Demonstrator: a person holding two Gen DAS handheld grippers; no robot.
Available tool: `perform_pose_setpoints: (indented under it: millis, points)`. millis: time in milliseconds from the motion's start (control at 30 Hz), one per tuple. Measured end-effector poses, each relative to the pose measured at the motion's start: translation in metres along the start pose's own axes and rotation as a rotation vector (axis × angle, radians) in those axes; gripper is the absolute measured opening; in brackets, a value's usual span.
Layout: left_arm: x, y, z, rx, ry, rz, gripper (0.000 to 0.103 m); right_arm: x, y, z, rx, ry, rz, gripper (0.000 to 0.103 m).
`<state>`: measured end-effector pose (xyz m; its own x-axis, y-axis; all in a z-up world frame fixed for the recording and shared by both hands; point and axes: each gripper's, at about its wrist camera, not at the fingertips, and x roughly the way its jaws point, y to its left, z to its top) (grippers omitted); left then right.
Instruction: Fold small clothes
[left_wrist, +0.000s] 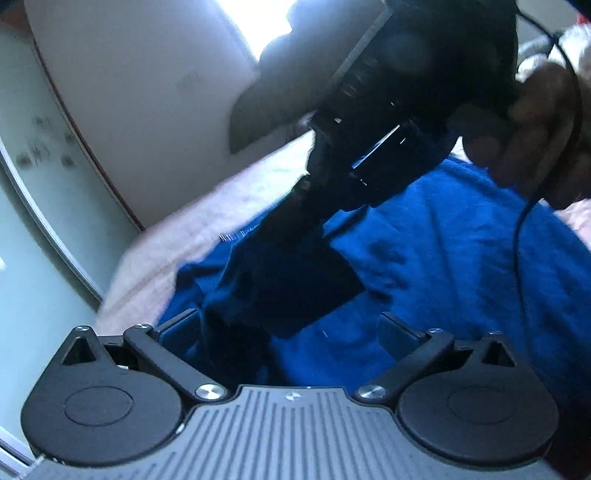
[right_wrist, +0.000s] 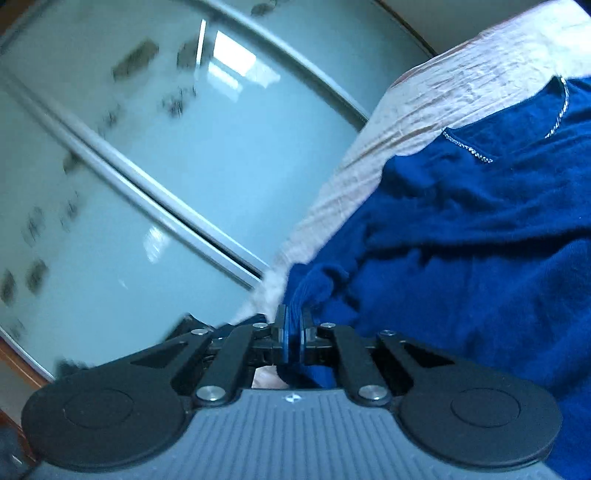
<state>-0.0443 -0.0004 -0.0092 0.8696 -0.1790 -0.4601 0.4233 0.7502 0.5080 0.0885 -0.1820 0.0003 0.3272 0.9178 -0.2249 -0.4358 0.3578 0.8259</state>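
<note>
Now the right gripper (right_wrist: 291, 328) pinches a bunched edge of the blue garment (right_wrist: 480, 229) near the bed's (right_wrist: 424, 107) edge; the left gripper (left_wrist: 291, 325) hovers spread above it. Next, probably, carry that edge across.

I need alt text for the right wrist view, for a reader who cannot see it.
The right gripper, jaws shut, pinches a bunched edge of a blue sweater lying on a pale pink bedsheet. Frosted glass sliding doors fill the left side.
</note>
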Motion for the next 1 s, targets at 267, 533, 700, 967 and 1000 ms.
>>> perform_pose_setpoints:
  millis: [267,533,700,967,1000]
  points:
    - [0.026,-0.023,0.011,0.082,-0.033,0.137,0.086,0.0,-0.012,0.008,0.161,-0.045,0.105,0.005]
    - [0.044,-0.012,0.015,-0.032,0.017,0.121,0.034,-0.002,-0.021,0.008,0.186,-0.078,0.038,0.006]
    - [0.05,0.018,0.014,-0.223,0.028,0.015,0.008,-0.005,-0.026,0.01,0.177,-0.085,0.005,0.006]
    - [0.065,0.086,0.01,-0.592,0.026,-0.151,0.005,-0.004,-0.016,0.026,0.083,-0.103,-0.018,0.008]
    - [0.068,0.093,0.011,-0.624,0.021,-0.15,0.005,-0.003,-0.011,0.03,0.05,-0.105,-0.026,0.008]
